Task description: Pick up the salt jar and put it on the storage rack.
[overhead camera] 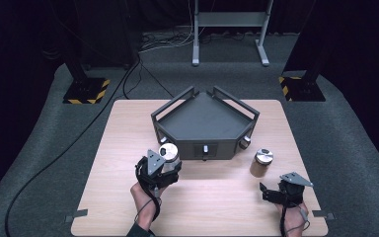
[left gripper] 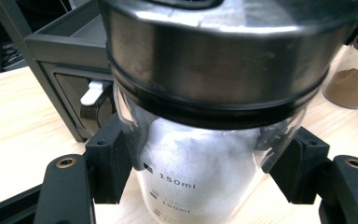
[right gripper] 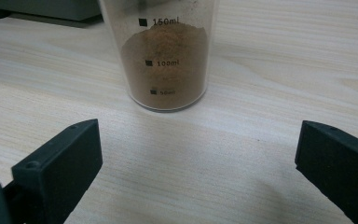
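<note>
A glass jar of white powder (overhead camera: 170,154) with a steel lid sits in my left gripper (overhead camera: 164,170), just in front of the dark rack's left corner. In the left gripper view the jaws press both sides of this white-powder jar (left gripper: 205,154), below its lid. A second jar with brown powder (overhead camera: 261,163) stands upright on the table to the right of the rack's front. My right gripper (overhead camera: 272,193) rests a little nearer than it, open. In the right gripper view the brown-powder jar (right gripper: 168,60) stands ahead of the wide-apart jaws, untouched.
A dark angular rack (overhead camera: 205,126) with raised side rails and a small front drawer sits at the table's middle back. The wooden table (overhead camera: 113,197) has bare room along the front and both sides. Stands and cables lie on the floor behind.
</note>
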{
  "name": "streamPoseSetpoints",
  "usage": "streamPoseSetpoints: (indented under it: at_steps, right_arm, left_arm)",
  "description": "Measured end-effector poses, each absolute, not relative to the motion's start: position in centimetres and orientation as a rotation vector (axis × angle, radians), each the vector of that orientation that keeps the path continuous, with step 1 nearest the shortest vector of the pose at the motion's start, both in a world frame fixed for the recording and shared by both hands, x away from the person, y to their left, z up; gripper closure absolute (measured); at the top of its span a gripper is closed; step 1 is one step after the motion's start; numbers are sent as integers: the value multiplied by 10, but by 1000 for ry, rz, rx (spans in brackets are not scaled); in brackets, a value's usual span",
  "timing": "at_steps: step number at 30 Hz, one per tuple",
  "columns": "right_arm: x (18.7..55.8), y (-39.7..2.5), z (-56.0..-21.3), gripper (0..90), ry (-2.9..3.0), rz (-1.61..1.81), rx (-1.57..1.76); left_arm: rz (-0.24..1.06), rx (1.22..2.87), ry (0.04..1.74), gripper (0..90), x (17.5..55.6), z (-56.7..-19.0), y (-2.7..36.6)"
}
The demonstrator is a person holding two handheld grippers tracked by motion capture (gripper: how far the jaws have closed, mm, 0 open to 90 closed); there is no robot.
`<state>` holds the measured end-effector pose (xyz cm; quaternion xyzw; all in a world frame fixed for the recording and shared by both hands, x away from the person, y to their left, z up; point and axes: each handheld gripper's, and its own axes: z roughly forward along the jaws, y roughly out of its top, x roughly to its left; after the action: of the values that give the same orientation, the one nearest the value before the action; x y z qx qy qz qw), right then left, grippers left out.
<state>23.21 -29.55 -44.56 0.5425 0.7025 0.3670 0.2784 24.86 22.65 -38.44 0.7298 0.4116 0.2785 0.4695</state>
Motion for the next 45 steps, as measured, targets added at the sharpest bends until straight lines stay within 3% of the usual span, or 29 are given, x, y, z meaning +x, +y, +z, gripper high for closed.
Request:
streamPoseSetpoints:
  at_steps: [45]
  right_arm:
    - [232,-296,-445,0,1887,986,1455]
  left_arm:
    - [675,1762,996,313,282,-361,223]
